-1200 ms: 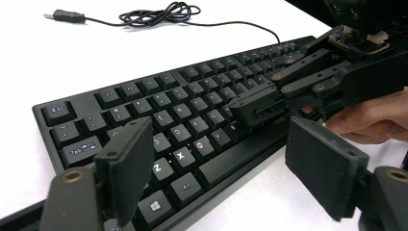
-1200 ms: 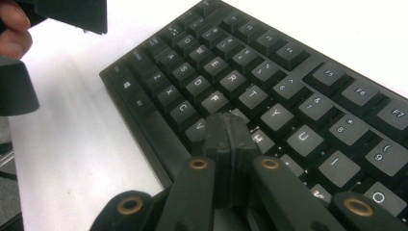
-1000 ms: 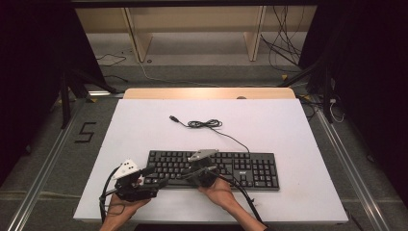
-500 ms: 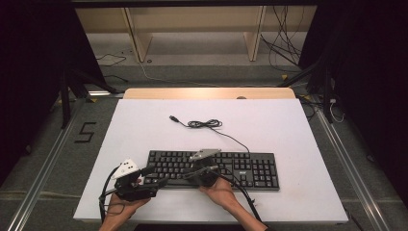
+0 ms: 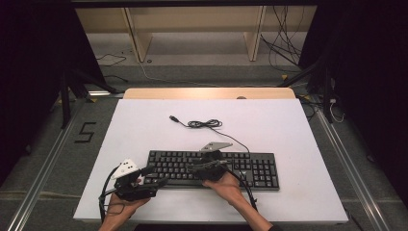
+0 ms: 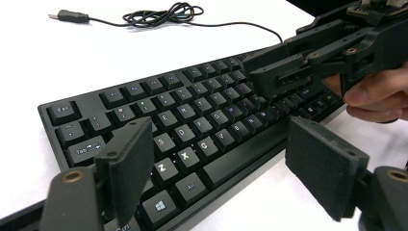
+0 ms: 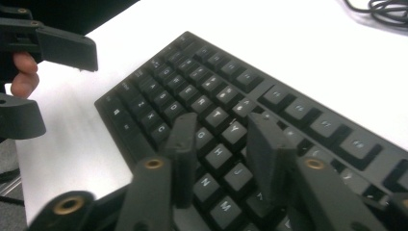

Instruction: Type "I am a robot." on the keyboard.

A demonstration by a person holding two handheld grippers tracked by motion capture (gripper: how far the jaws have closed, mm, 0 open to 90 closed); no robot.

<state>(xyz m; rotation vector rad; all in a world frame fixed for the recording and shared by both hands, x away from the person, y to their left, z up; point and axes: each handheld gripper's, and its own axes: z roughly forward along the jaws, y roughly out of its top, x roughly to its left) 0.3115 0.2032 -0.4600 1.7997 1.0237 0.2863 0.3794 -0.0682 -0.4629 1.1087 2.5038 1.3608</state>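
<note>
Table (image 5: 288,125): white top, keyboard (image 5: 250,166) lying flat along near edge, centre. Its cable (image 5: 204,124) coils just beyond, USB plug free. Right gripper (image 5: 195,168) over middle keys, jaws just been opening, now part open, nothing between them. Left gripper (image 5: 161,182) at keyboard's near-left corner, jaws wide, straddling the front edge, no contact.

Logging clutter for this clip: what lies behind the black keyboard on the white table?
Behind the black keyboard, its thin black cable lies loosely coiled on the white table, ending in a USB plug.
</note>
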